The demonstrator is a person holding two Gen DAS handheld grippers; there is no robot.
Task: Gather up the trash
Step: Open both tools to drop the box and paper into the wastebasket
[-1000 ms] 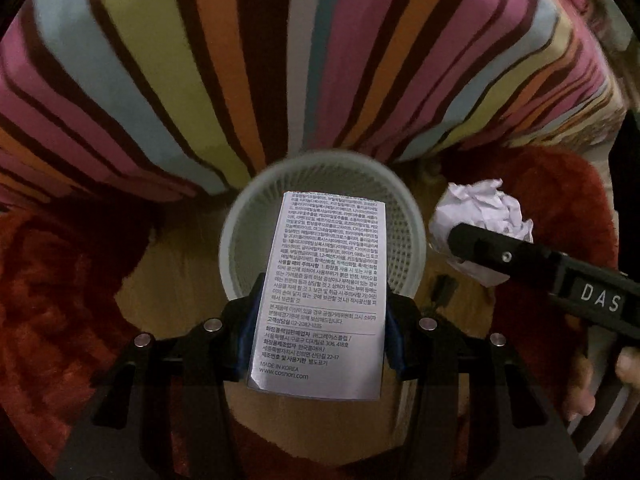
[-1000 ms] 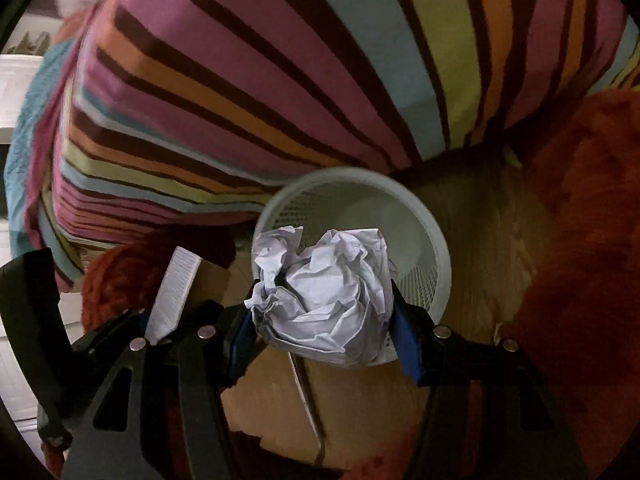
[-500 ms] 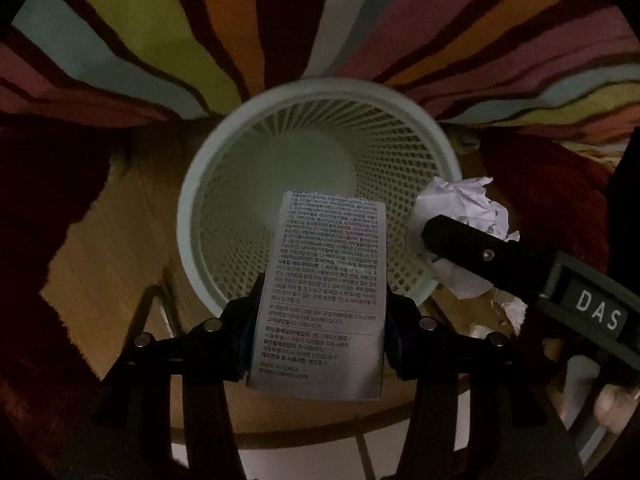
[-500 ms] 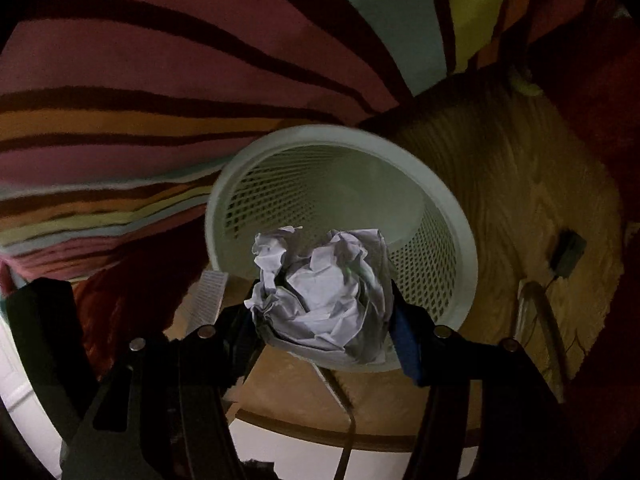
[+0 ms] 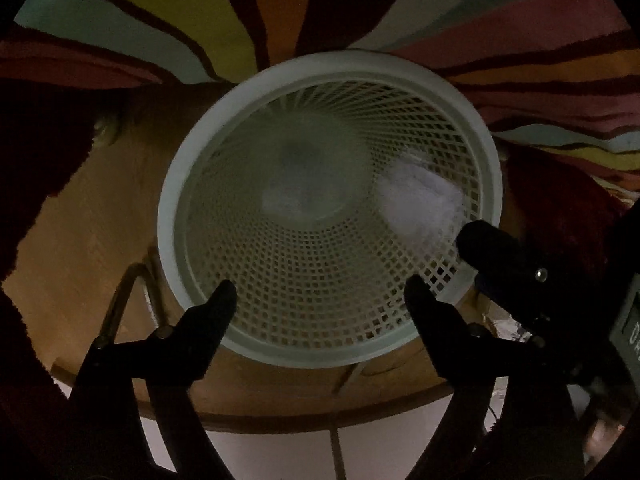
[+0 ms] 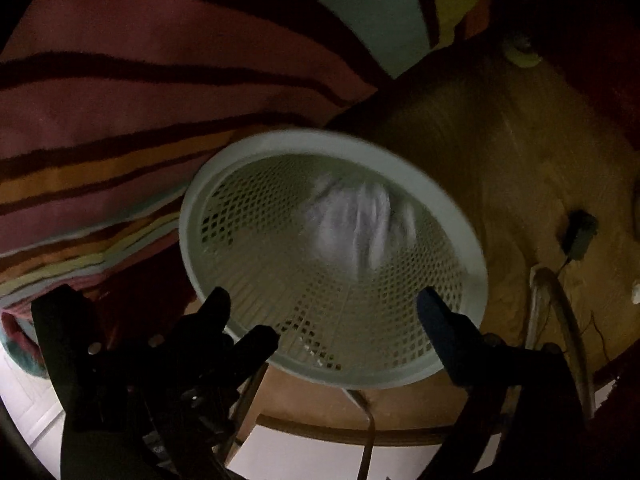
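Left wrist view: my left hand-held gripper (image 5: 318, 290) hangs over the pale mesh wastebasket (image 5: 200, 168), which fills the middle of the frame. Its jaws have just been opening and stand released, nothing between them. A blurred pale patch at the basket's bottom, centre of frame, may be the printed leaflet (image 5: 292, 196); I can't tell for sure. The crumpled paper ball (image 5: 420, 196) is a white blur inside the basket at right, just above the tip of my right hand-held gripper (image 5: 486, 246). A striped blanket (image 5: 168, 12) runs along the top.

Right wrist view: the right hand-held gripper (image 6: 326, 314) is released too, jaws just opened, empty. The paper ball is a streaked blur inside the basket, centre frame. Wooden floor (image 6: 500, 152) at upper right, and the left gripper sits at lower left.
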